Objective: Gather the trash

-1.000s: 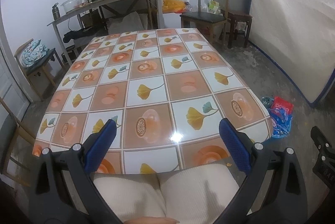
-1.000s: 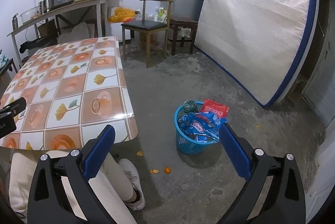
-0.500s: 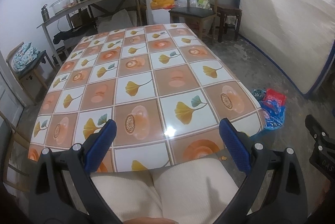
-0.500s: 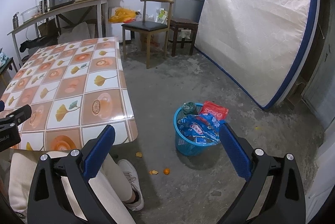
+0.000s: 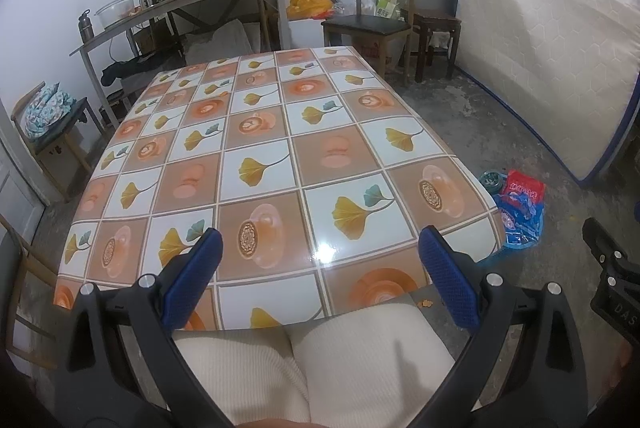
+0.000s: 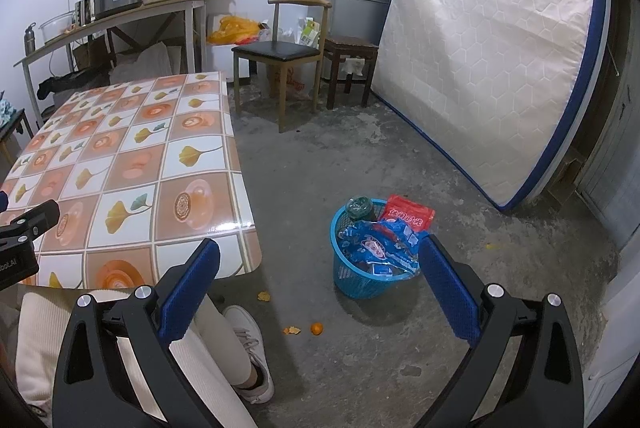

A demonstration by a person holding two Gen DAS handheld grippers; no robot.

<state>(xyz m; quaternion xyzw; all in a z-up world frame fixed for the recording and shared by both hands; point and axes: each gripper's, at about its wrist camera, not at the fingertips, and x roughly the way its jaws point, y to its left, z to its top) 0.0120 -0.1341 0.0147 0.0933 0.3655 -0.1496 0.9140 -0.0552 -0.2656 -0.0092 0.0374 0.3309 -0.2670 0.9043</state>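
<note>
- Left tongs (image 5: pixel 318 266) hover released and empty over the near edge of the surface (image 5: pixel 260 147), whose patterned cloth shows no trash.
- Orange peel scraps (image 6: pixel 292 330) and a small orange (image 6: pixel 316 328) lie on the floor by the surface's near right corner, beside the shoe (image 6: pixel 250 356). They look light; the peel is limp and thin, so pinch it at a raised edge.
- Right tongs (image 6: pixel 319 286) are released, above the scraps.
- The blue basket (image 6: pixel 360 280), near the scraps, already holds crinkly, slippery wrappers (image 6: pixel 376 248).
</note>
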